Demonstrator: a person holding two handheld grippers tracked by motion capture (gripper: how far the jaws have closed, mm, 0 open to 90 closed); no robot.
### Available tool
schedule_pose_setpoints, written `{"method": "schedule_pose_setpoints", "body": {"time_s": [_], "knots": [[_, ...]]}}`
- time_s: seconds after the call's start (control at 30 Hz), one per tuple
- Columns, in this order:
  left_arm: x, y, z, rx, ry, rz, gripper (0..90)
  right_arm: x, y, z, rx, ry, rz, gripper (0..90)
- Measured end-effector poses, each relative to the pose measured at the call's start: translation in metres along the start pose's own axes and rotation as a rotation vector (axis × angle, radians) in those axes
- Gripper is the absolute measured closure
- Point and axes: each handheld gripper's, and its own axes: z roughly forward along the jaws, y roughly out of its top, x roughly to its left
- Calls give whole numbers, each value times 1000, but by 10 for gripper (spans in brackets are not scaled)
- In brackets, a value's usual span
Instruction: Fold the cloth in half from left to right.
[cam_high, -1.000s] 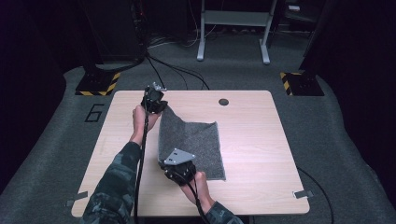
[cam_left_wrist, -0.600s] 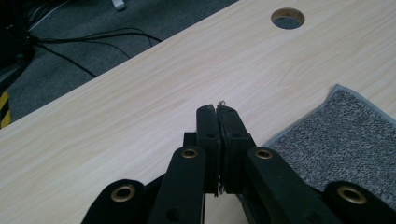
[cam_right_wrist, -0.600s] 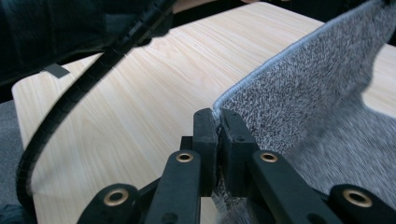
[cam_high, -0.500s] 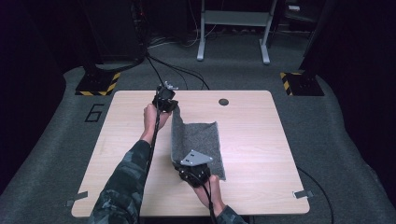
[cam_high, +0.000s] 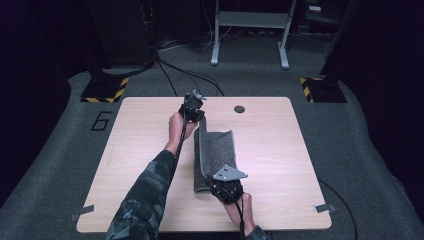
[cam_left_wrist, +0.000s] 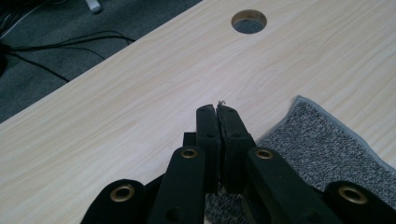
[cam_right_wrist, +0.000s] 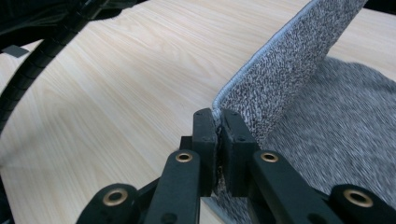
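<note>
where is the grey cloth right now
In the high view the grey cloth lies near the middle of the table, below the round hole, its left edge lifted between the left gripper and the right gripper.

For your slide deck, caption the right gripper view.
Right gripper shut on the corner of a grey cloth, lifting its edge above the wooden table.

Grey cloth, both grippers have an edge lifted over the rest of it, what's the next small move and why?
Probably carry both grippers, left and right, further right and lower the lifted edge: the grey cloth stands only half folded, its flap upright over the flat part.
</note>
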Motion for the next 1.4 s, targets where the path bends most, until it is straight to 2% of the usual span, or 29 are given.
{"method": "schedule_pose_setpoints", "body": {"time_s": [0.27, 0.33, 0.7, 0.87, 1.13, 1.23, 1.4], "knots": [[-16, 6, 18, 22, -11, 21, 880, -10, -16, -3, 28, -18, 41, 851], [-20, 7, 23, 24, -10, 16, 879, -12, -20, -3, 33, -25, 55, 850], [-33, 6, 46, 67, -2, 25, 871, -26, -38, -3, 72, -55, 103, 839], [-39, 6, 55, 86, -5, 28, 862, -28, -45, -2, 86, -49, 115, 833], [-47, 8, 63, 92, -20, 36, 852, -29, -51, -7, 88, -71, 140, 818], [-50, 9, 65, 88, -25, 29, 786, -29, -56, -9, 93, -96, 148, 783], [-52, 10, 66, 66, -37, -10, 477, -33, -62, -16, 103, -158, 159, 711]]}}
